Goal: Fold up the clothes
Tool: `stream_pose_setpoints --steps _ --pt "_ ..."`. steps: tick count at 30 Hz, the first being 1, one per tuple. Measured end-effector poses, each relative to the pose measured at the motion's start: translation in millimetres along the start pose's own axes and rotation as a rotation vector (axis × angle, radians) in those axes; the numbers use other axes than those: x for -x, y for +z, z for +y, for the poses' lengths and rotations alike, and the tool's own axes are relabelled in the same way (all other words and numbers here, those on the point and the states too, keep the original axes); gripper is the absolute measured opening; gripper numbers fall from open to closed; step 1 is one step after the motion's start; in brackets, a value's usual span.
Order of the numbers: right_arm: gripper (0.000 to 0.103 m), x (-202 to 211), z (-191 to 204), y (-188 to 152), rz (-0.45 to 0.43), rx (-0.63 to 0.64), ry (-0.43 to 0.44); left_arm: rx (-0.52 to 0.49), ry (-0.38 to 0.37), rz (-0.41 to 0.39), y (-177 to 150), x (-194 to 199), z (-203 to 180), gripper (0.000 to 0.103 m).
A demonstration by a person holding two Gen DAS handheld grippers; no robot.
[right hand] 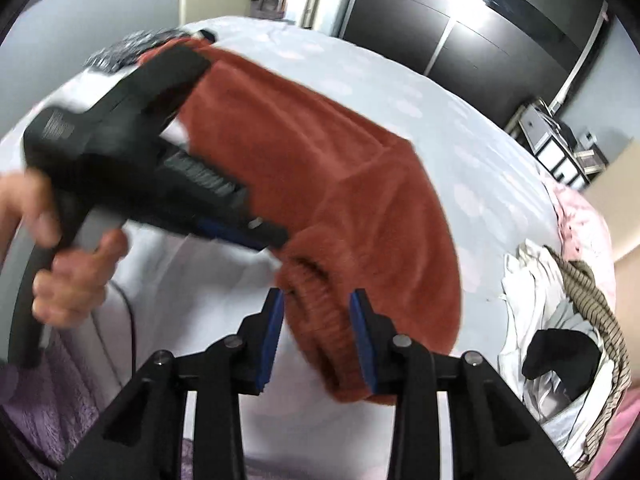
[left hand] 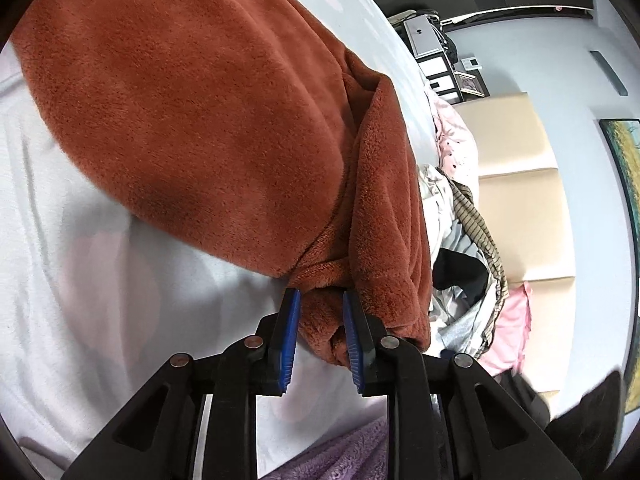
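The biggest risk I see is a slip. The left claw [left hand: 320, 332] has its blue pads on both sides of a thick bunched corner of the rust-brown fleece garment [left hand: 192, 112], and they seem clamped on it, but the plush roll is bulky and could squeeze out if it is pulled hard. The right claw [right hand: 316, 336] stands with its pads apart around the ribbed cuff [right hand: 320, 300], low in the centre of its view; whether the pads already press the cuff, I cannot tell. If it lifts before it grips well, the cuff would fall and the fold would go crooked. The two tools are also very near each other, so they could bump.

The garment is soft and fuzzy, folded over itself, and lies on the pale bed sheet [left hand: 80, 240], filling the upper left of the left view. A pile of other clothes [right hand: 560, 320] waits at the right edge, and something purple [left hand: 340, 452] lies at the bottom.
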State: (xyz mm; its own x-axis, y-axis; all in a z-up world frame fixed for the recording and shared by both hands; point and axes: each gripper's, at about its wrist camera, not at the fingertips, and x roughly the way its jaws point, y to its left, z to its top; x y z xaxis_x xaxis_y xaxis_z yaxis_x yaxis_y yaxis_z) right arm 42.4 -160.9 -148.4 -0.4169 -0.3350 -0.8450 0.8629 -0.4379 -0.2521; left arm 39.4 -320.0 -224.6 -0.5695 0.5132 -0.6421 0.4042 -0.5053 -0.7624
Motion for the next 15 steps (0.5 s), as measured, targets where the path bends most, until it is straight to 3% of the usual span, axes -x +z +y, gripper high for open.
stream_pose_setpoints --steps 4,9,15 --pt "0.031 -25 11 -3 0.042 0.022 -0.037 0.0 0.007 -0.021 -1 4 -1 0.024" --pt "0.031 -60 -6 1 0.077 -0.045 -0.078 0.004 0.003 -0.025 1 5 -1 0.024" --pt "0.031 -85 -9 14 0.073 -0.02 -0.145 -0.005 0.012 -0.029 8 2 -4 0.024"
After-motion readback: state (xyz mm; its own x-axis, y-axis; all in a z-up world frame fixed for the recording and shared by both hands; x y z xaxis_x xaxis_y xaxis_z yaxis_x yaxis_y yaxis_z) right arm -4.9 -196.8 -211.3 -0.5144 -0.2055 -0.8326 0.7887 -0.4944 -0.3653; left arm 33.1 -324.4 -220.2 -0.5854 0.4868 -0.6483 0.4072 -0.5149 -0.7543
